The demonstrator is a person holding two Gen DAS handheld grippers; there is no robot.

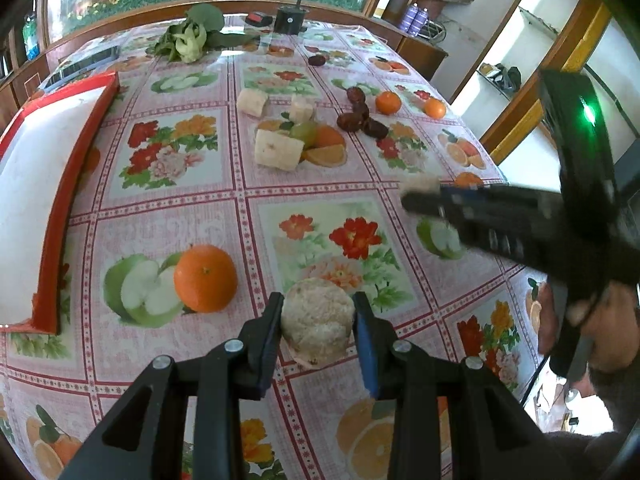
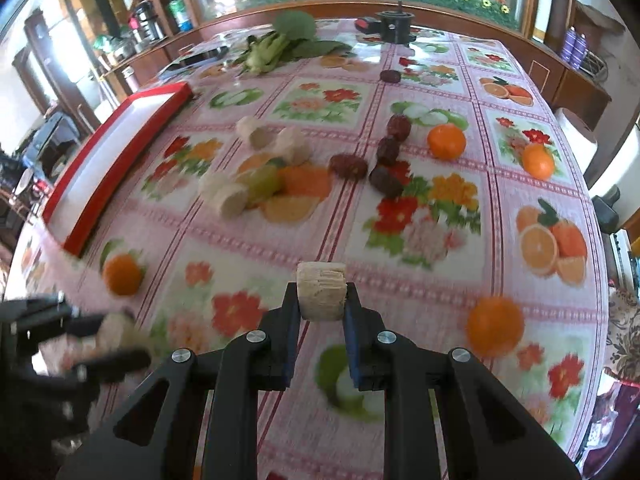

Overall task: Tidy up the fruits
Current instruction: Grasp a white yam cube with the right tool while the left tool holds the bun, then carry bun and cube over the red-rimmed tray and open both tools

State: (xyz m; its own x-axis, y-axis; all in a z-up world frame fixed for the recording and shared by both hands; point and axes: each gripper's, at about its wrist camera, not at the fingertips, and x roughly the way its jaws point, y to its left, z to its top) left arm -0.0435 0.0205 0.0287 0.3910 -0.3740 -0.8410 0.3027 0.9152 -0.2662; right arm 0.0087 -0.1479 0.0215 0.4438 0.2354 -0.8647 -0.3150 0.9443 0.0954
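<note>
My left gripper [image 1: 318,320] is shut on a pale peeled banana chunk [image 1: 316,324], low over the tablecloth, beside an orange [image 1: 206,278]. My right gripper [image 2: 322,300] is shut on another banana chunk [image 2: 322,292]; from the left wrist view it shows blurred at the right [image 1: 416,196]. More banana chunks [image 1: 278,149] [image 2: 228,196], dark dates [image 1: 350,122] [image 2: 348,166] and oranges [image 1: 388,103] [image 2: 447,141] [image 2: 495,326] lie spread over the middle and far right of the table. A red-rimmed white tray [image 1: 52,240] [image 2: 120,136] sits along the left edge.
The table wears a fruit-and-flower printed cloth [image 1: 320,208]. Leafy greens [image 1: 192,36], a black round device [image 1: 290,20] and a phone [image 2: 200,58] lie at the far end. A person's hand [image 1: 600,320] holds the right gripper. Cabinets and shelves surround the table.
</note>
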